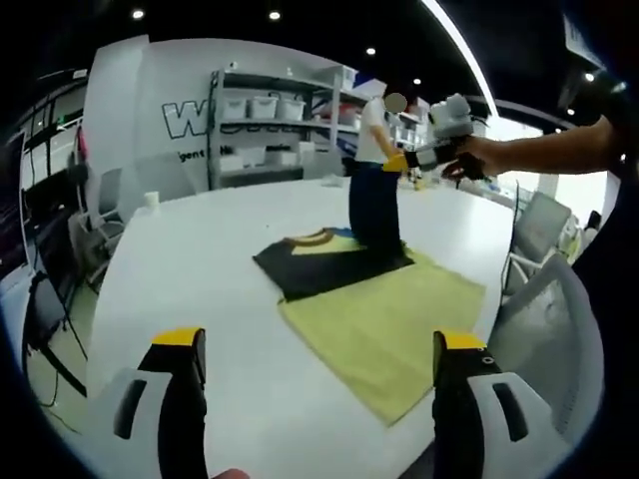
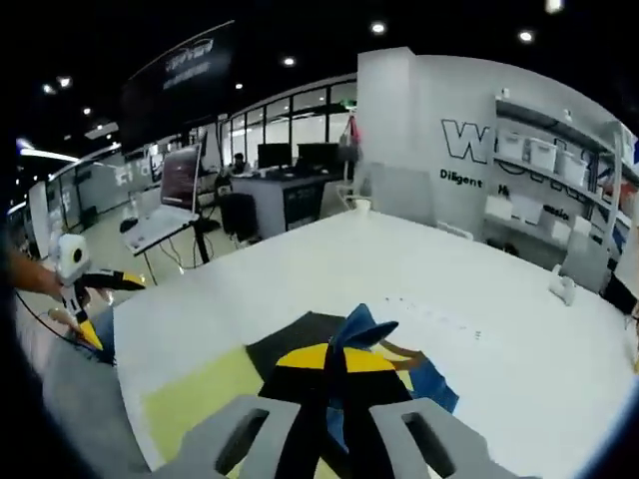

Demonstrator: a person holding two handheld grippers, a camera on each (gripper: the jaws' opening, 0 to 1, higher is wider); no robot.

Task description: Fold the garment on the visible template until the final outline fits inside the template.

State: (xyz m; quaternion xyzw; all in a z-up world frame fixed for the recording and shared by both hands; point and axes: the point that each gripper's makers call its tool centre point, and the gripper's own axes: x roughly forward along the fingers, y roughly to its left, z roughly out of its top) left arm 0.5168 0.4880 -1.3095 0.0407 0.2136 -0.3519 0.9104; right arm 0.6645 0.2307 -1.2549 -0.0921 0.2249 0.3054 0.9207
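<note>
A dark garment (image 1: pixel 318 264) with a tan collar trim lies on the white table (image 1: pixel 200 259), partly over a yellow-green template mat (image 1: pixel 389 324). One part of it hangs as a dark blue column (image 1: pixel 374 205) from my right gripper (image 1: pixel 401 160), which a hand holds above the mat. In the right gripper view, my right gripper (image 2: pixel 334 361) is shut on blue and dark fabric (image 2: pixel 361 329), with the mat (image 2: pixel 200 399) below it. My left gripper (image 1: pixel 319 341) hovers open over the table's near edge, short of the mat. It appears as the left gripper (image 2: pixel 92 284) at the far left.
Shelves with white bins (image 1: pixel 265 110) stand against the back wall, and chairs (image 1: pixel 105 205) ring the table. A cup (image 1: pixel 152 200) sits at the far left corner. A laptop on a stand (image 2: pixel 165 215) and a desk with monitors (image 2: pixel 290 165) lie beyond the table.
</note>
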